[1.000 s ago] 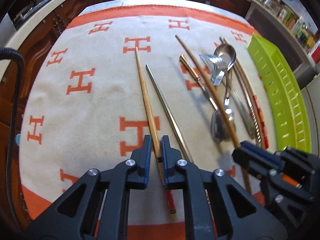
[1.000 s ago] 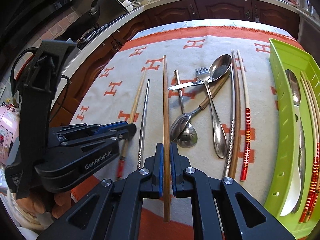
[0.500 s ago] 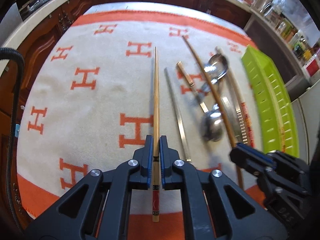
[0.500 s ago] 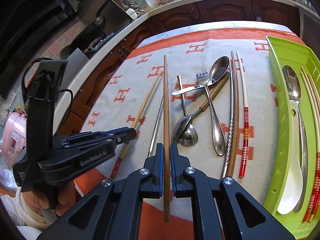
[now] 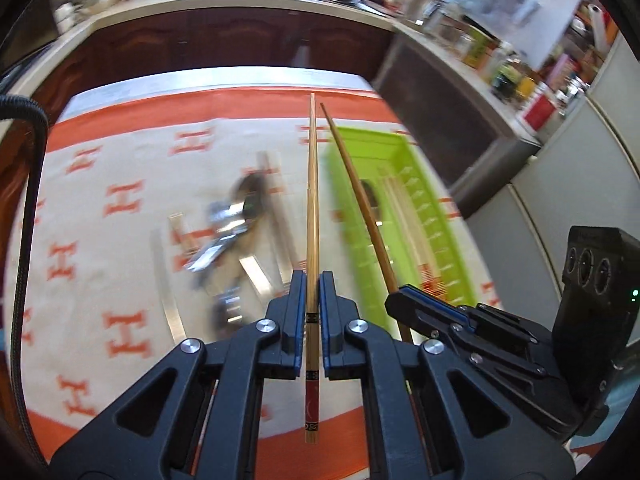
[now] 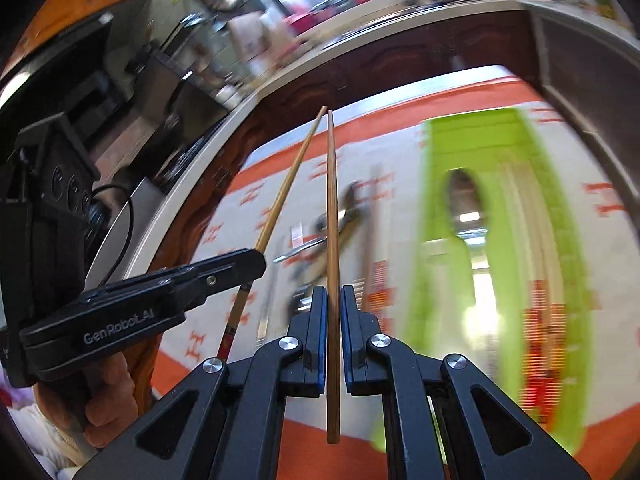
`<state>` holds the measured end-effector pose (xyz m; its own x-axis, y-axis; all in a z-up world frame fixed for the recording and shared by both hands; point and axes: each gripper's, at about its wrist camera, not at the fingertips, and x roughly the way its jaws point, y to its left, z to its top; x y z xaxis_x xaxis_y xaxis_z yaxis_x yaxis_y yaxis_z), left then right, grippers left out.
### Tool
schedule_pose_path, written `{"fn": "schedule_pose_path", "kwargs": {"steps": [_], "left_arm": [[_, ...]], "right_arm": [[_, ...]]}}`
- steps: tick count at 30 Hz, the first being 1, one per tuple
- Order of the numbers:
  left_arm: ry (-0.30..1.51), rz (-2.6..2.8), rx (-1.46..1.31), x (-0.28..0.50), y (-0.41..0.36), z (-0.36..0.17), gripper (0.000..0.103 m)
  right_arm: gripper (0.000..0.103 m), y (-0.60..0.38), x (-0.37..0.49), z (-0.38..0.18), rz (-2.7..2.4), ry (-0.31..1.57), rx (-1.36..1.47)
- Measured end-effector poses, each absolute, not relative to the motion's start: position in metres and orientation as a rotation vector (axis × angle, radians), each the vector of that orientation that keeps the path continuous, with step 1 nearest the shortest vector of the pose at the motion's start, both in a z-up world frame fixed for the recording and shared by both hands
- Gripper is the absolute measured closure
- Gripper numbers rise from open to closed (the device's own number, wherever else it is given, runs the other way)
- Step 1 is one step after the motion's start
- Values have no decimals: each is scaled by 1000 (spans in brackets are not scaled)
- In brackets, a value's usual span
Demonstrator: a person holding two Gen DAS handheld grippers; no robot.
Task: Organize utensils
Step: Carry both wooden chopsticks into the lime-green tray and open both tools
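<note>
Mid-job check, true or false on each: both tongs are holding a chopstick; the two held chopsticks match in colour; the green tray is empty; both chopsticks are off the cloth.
1. Both tongs grip a chopstick. True: the left tongs pinch the pale bamboo chopstick with a red patterned end, and the right tongs pinch the plain darker brown wooden chopstick.
2. The held chopsticks match in colour. False: one is pale, the other darker brown.
3. The lime-green plastic tray is empty. False: blurred utensils lie inside.
4. Both chopsticks are lifted off the orange-and-cream patterned cloth. True: they point forward above it.
</note>
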<state>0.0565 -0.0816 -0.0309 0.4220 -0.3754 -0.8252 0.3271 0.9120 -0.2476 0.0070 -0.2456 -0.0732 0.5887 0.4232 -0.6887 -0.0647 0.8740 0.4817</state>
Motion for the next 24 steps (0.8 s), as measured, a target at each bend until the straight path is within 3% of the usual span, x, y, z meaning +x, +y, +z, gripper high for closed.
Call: {"fn": "schedule_pose_path", "kwargs": {"steps": [10, 17, 24], "left_arm": [[1111, -524, -8, 80, -177, -57, 99], [1157, -501, 24, 88, -193, -84, 99], [1178, -500, 56, 81, -189, -85, 97]], "right_arm": [[97, -336, 2, -100, 85, 955, 507], [95, -348, 14, -116, 86, 975, 509], [78, -340, 14, -110, 100, 943, 512]]}}
